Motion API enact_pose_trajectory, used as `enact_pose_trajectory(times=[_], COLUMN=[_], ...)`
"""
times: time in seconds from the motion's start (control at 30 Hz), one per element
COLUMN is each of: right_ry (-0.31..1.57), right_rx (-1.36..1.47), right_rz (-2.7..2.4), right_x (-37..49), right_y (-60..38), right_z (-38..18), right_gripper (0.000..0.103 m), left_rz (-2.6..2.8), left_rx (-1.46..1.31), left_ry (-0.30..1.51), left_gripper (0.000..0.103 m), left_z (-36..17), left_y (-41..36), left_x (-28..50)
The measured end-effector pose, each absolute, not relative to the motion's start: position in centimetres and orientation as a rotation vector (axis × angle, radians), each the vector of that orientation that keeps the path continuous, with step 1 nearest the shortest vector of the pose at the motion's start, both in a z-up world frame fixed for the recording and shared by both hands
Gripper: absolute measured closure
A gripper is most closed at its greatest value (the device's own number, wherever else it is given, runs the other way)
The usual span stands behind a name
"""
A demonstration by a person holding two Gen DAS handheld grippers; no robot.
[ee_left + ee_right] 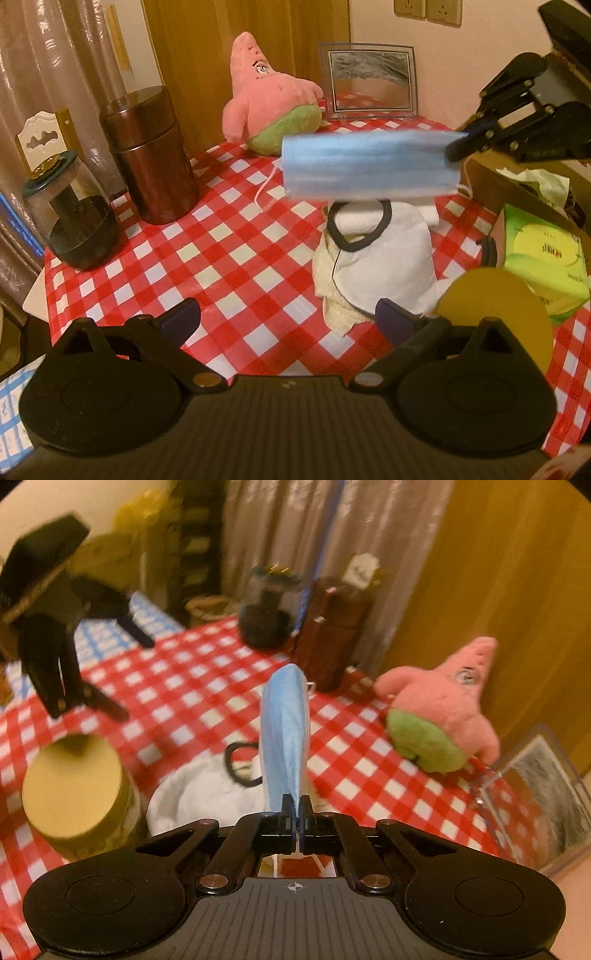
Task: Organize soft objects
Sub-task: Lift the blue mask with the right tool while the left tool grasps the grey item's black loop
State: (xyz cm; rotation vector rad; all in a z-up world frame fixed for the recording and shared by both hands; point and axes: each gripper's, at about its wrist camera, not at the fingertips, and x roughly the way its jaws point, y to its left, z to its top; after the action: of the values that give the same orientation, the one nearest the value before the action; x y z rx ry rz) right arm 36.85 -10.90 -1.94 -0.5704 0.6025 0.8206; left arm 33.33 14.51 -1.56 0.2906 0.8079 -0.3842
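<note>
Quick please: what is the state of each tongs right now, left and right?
Left tongs: open, holding nothing.
Right tongs: closed on the blue face mask, lifted above the table.

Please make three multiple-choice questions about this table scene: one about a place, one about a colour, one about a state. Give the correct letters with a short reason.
1. Where does the pink plush star sit?
A. beside the glass picture frame
B. inside the brown canister
C. on the yellow lid

2. Which colour is the face mask?
A. green
B. blue
C. black

3. How is the right gripper?
A. wide open
B. shut on the mask
C. shut on a towel

Answers: 1 A, the plush sits next to the frame; 2 B, its pleats are light blue; 3 B, the pads pinch the mask's edge.
</note>
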Motion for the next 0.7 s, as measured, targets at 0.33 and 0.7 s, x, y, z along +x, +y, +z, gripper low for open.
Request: enact_pose_trajectory(times=[0.33,0.7], right_ry=[0.608,0.654], right_rx=[-0.537,-0.508], right_rz=[0.722,0.674], right_x=[36.0,35.7], right_y=[-13.8,-15.8], right_z=[-1.1,-2.8], right_gripper=[0.102,0.102], left_rz=[-0.473,-0.634], left_rx=[0.129,-0.058], left_ry=[0.901,1.071], left_gripper=[0.009,0.021], left_z=[-3.1,-7.3], left_y=[12.9,12.3], left_x=[37.5,42.2])
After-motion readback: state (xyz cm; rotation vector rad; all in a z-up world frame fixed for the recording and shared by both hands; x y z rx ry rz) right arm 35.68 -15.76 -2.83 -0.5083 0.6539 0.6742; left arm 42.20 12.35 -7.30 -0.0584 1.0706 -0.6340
